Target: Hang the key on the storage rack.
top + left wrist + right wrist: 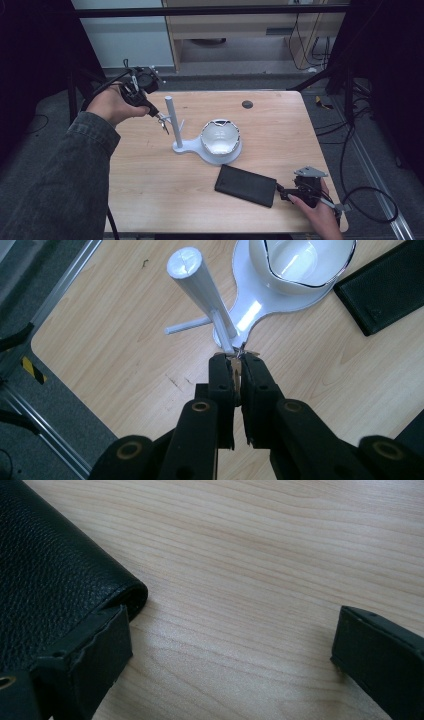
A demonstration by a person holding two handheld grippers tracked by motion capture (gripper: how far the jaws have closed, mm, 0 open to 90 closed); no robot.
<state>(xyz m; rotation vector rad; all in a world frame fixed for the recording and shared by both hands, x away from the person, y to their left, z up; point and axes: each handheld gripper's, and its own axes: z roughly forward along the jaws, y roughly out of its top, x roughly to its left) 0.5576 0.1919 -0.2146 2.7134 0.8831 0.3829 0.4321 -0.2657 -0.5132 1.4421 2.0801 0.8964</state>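
Keys (163, 123) hang pinched in the closed left hand-held gripper (161, 119) by the white stand's (171, 120) post on the desk (150, 185); its own view shows jaws clamping them; right hand-held gripper (230, 645) gapes beside the black wallet (45, 570).

L forearm in grey-green denim-like sleeve (60, 175); R hand (320, 215) bare, no sleeve seen. Both grippers (162, 121) black w/ brass-ringed screw holes, black cable trailing; R gripper (284, 192) has grey 3-cornered plate on top
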